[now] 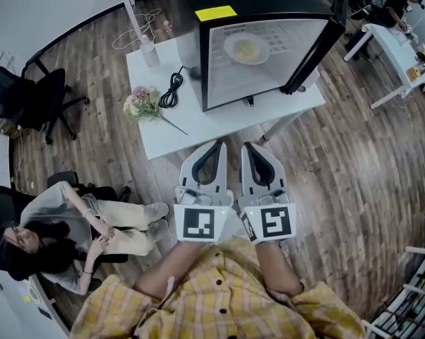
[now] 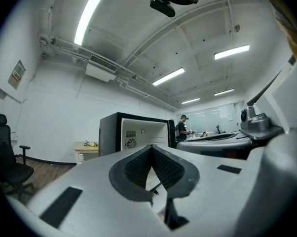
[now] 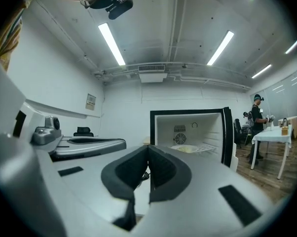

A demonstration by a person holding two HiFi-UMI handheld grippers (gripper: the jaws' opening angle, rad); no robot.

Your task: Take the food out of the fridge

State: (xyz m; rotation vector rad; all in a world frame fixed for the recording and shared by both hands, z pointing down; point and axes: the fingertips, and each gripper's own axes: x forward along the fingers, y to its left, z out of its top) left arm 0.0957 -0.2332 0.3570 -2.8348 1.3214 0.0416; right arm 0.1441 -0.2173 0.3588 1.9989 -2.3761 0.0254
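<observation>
A black mini fridge (image 1: 258, 6) stands on a white table (image 1: 171, 134) with its door (image 1: 315, 56) swung open to the right. Inside, a plate of pale yellow food (image 1: 246, 48) rests on a wire shelf; the right gripper view also shows the plate (image 3: 188, 148) in the fridge (image 3: 190, 130). My left gripper (image 1: 218, 144) and right gripper (image 1: 246, 147) hang side by side near my body, short of the table's front edge. Both are shut with nothing between them. In the left gripper view the fridge (image 2: 138, 135) lies beyond the left gripper (image 2: 152, 147).
On the table left of the fridge lie a flower bunch (image 1: 142, 103), a coiled black cable (image 1: 171, 90) and a water bottle (image 1: 149, 50). A person sits in a chair (image 1: 64, 232) at my left. Black office chairs (image 1: 29, 97) and another white desk (image 1: 392, 48) stand around.
</observation>
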